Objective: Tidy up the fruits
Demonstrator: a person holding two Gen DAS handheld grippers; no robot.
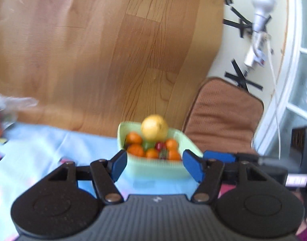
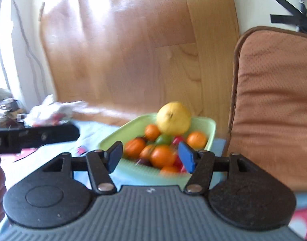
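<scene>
A light green tray (image 1: pixel 153 165) (image 2: pixel 210 127) stands on the blue cloth and holds a big yellow fruit (image 1: pixel 154 127) (image 2: pixel 173 118), several oranges (image 1: pixel 135 150) (image 2: pixel 162 156), a green fruit (image 2: pixel 163 139) and small red fruits (image 1: pixel 159 145). My left gripper (image 1: pixel 154 165) is open and empty, just in front of the tray. My right gripper (image 2: pixel 150 156) is open and empty, over the tray's near edge. The right gripper's blue finger (image 1: pixel 218 156) shows at the right of the left wrist view. The left gripper's black body (image 2: pixel 33 137) shows at the left of the right wrist view.
A clear plastic bag (image 1: pixel 7 108) (image 2: pixel 51 110) with red and orange items lies at the left on the cloth (image 1: pixel 43 146). A brown cushion (image 1: pixel 223 116) (image 2: pixel 273 104) stands right of the tray. A wooden board (image 1: pixel 113 50) rises behind.
</scene>
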